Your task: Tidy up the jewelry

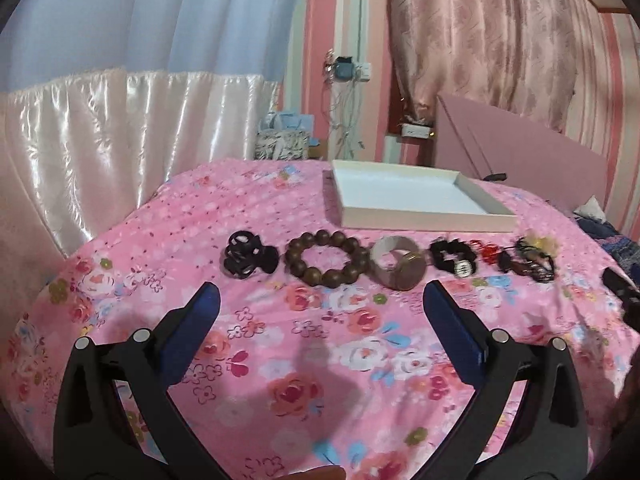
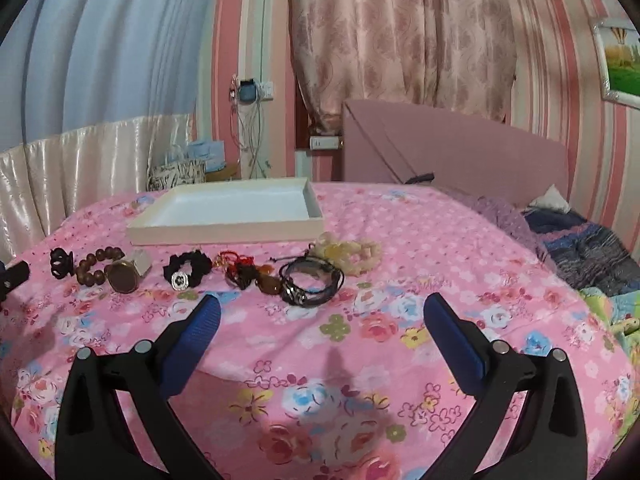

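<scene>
A row of jewelry lies on the pink floral bedspread point(image 1: 320, 344): a black hair claw point(image 1: 249, 260), a brown wooden bead bracelet point(image 1: 327, 259), a round bangle with a brown disc point(image 1: 397, 263), a black scrunchie point(image 1: 452, 258), red pieces point(image 1: 486, 249) and dark cord bracelets point(image 1: 534, 262). Behind the row sits an empty white tray point(image 1: 416, 196). My left gripper point(image 1: 322, 300) hovers open just short of the bead bracelet. In the right wrist view, my right gripper point(image 2: 322, 312) stands open near the cord bracelets point(image 2: 310, 284) and a pale yellow bead bracelet point(image 2: 348, 254), with the tray point(image 2: 228, 232) beyond.
A pink headboard point(image 2: 460, 152) and folded dark blankets point(image 2: 588, 248) lie at the right. Shiny cream and pink curtains hang behind the bed. A patterned bag point(image 1: 282, 144) and dangling cables point(image 1: 346, 120) stand by the far wall. The left gripper's tip point(image 2: 14, 276) shows at the left edge.
</scene>
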### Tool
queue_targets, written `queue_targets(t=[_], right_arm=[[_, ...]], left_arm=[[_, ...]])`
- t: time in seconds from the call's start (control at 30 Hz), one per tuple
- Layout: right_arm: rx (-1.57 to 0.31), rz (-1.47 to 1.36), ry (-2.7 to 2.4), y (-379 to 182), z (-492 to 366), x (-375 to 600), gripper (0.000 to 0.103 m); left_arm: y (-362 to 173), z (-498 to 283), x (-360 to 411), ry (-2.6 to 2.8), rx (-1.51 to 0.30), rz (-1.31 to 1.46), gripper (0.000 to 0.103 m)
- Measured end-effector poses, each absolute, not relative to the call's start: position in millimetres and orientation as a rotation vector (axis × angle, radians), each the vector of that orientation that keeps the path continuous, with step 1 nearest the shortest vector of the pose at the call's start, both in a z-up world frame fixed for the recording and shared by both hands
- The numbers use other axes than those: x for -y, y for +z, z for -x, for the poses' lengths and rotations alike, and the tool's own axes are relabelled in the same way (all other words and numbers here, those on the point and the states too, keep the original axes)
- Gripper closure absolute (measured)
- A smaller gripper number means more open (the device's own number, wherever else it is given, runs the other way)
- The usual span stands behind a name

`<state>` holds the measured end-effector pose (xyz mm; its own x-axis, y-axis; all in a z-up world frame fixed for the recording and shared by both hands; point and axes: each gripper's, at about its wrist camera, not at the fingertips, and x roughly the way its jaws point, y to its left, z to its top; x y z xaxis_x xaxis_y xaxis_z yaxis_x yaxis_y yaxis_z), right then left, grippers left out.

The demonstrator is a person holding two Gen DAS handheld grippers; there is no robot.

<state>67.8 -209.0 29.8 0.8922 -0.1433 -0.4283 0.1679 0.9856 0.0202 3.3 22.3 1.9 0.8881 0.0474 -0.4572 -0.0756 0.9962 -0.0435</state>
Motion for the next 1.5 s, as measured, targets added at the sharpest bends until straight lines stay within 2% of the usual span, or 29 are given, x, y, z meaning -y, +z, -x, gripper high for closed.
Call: queue_targets(t=[0.17, 0.47, 0.7, 0.9, 1.5], right_arm=[[-0.456, 0.034, -0.148, 30, -78, 199, 0.002], [-0.479, 0.003, -0.102, 21, -86, 196, 0.002], [-0.598, -0.118, -0.095, 12, -101, 218, 0.002], [-0.587, -0.155, -0.102, 12, -99, 223, 0.002], [-0.569, -0.065, -0.111, 17, -100, 212, 0.002]], left_arm=[[3, -7, -22, 0.099, -0.451, 0.058, 0.003], [-3, -15, -16, 0.156, -0.479, 0.03, 0.003], [0, -8, -6, 0.167, -0.432, -0.016, 0.003], [-4, -17, 3, 0.132, -0.48, -0.05, 0.003], [-5, -16, 2, 0.136, -0.477, -0.044, 0.003]])
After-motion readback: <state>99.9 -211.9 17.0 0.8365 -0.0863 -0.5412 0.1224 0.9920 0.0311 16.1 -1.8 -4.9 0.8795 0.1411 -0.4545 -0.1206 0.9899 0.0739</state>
